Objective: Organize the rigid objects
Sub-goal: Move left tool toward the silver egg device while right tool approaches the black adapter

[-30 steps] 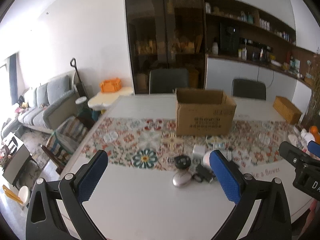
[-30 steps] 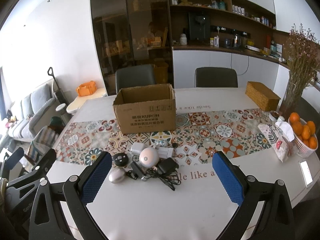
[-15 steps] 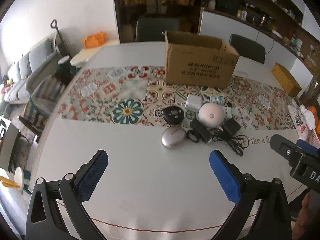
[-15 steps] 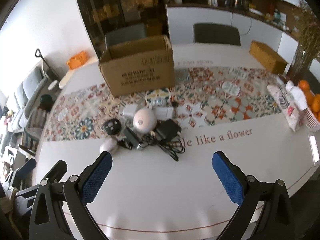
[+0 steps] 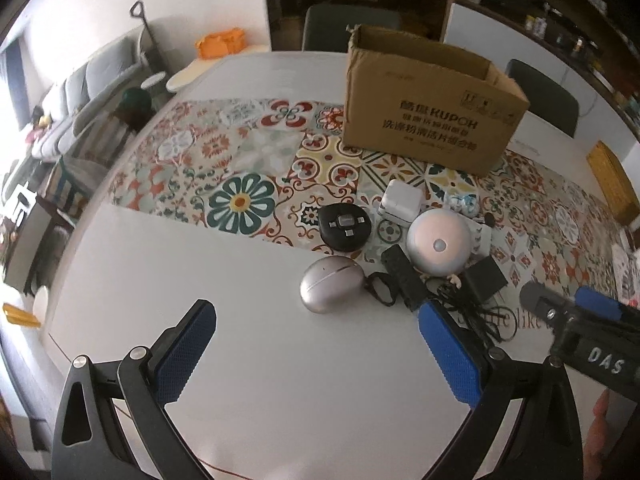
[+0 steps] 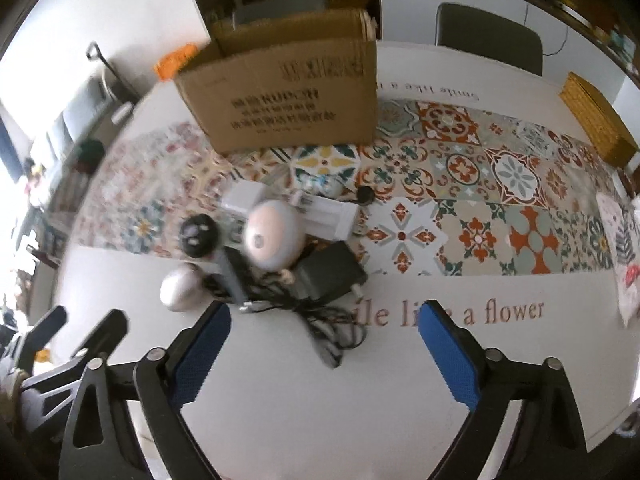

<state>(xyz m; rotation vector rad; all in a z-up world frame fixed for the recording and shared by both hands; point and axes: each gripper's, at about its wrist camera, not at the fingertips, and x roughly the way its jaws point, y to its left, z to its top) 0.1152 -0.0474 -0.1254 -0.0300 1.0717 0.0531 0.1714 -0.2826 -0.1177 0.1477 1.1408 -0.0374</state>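
Cardboard box (image 5: 430, 120), silver oval case (image 5: 332, 289), two hand-held grippers

The table (image 5: 280, 380) has a smooth white top with a soft sheen, and across its middle runs a matt band printed with coloured tile patterns (image 5: 248, 200). Towards the far edge stands a cardboard box (image 5: 432, 120) of plain brown corrugated paperboard, dull and printed in dark ink. Near the front of the printed band, an oval case (image 5: 332, 290) looks like brushed silver metal or metallic plastic, satin smooth. The round black disc (image 5: 345, 227) is matt plastic; the pale dome (image 5: 439, 243) is smooth and faintly glossy. The gripper pads (image 5: 188, 350) are blue and finely ribbed, set on black matt plastic frames. At the right edge a woven basket (image 6: 596, 120) looks like rough straw
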